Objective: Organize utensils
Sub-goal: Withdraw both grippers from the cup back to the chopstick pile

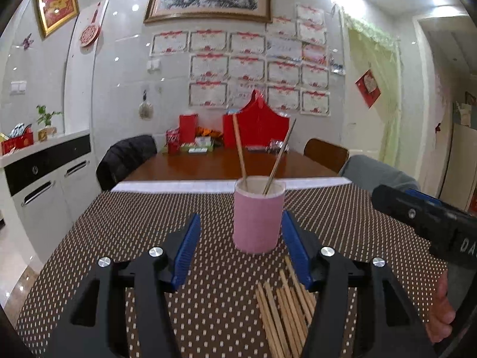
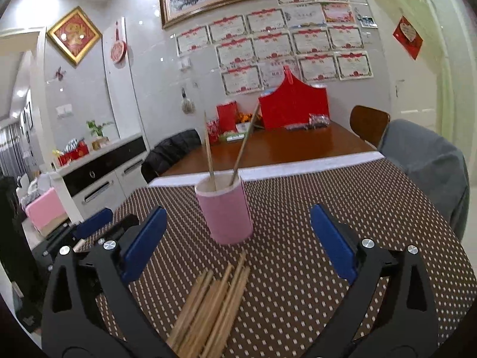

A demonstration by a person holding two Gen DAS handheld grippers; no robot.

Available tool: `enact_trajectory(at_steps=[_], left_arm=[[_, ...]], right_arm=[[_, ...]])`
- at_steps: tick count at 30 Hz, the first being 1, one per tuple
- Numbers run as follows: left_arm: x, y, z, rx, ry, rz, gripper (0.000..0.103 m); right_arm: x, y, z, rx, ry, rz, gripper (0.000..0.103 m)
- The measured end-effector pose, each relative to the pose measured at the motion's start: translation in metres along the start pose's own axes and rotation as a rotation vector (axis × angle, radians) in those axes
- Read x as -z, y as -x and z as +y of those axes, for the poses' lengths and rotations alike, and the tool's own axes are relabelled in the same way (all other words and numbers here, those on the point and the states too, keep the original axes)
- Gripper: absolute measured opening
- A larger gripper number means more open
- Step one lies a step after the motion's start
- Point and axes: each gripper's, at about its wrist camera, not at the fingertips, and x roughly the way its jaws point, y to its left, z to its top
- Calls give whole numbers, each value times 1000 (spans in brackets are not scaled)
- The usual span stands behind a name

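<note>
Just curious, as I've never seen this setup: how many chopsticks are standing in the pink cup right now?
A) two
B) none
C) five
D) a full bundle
A: two chopsticks lean apart inside the pink cup, while the other chopsticks lie on the dotted tablecloth.

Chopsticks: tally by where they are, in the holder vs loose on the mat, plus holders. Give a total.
Chopsticks standing in the pink holder: 2 (one, the other)
Loose chopsticks in the pile on the dotted mat: about 9; they overlap, so the exact count is unclear
Pink holders: 1
Total: about 12 items, 11 of them chopsticks
</note>
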Motion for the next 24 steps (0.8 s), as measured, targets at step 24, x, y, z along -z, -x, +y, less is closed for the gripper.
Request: enact_trajectory(at_steps=[24], left_arm=[[72,1,9,39,43,251,57]], right_arm=[[75,-21,-3,104,-37,330,95]])
